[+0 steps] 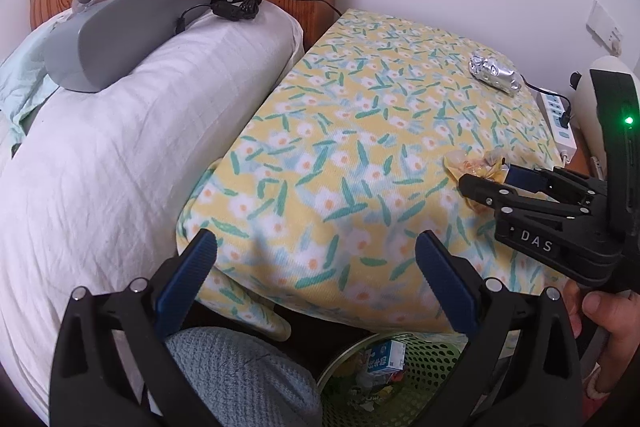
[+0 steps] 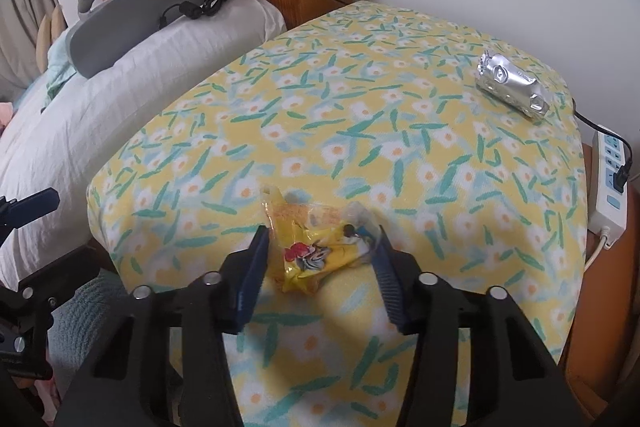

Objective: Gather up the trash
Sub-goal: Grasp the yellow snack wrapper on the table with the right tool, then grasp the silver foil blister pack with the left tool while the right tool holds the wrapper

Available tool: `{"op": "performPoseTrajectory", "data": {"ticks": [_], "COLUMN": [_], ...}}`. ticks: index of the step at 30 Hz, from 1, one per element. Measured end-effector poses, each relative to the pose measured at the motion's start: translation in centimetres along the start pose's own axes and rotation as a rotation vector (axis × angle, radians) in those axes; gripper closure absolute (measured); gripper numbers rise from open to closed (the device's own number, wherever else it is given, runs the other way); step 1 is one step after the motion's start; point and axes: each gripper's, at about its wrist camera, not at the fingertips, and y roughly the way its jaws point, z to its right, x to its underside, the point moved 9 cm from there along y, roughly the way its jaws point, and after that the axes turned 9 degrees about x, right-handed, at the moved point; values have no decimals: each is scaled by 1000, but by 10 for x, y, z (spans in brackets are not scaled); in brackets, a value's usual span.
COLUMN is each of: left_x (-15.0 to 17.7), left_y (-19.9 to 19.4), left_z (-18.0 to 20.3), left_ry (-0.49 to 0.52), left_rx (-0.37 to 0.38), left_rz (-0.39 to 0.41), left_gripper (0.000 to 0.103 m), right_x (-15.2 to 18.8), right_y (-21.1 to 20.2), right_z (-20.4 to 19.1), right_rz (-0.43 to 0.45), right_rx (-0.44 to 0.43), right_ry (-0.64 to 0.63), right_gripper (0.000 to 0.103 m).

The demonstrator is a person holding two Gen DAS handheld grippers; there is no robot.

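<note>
- We judged a slip likeliest: the right gripper had its pads against both sides of the yellow wrapper, a thin, crumpled film that could slide free on lifting.
- The wrapper lay on the floral cushion near its front edge (printed, partly clear).
- Our left gripper hung wide open, empty, above the green bin.
</note>
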Motion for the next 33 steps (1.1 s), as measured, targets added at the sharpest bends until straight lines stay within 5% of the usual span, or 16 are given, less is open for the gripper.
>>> {"op": "performPoseTrajectory", "data": {"ticks": [5, 23, 33], "left_x": [-9, -117, -161], "left_y": [4, 96, 167], "left_z": [12, 136, 212], "left_ry": [42, 308, 221], "left_rx": [11, 256, 256], "left_rz": [4, -17, -93], "left_gripper": [8, 8, 8], "right_x": [0, 12, 20], "right_y": [-9, -40, -31], "right_z": [9, 98, 133], "right_rz": [15, 70, 71], "right_rx": [-16, 107, 113], "right_ry": [38, 276, 326], "right_gripper": [70, 70, 70]}}
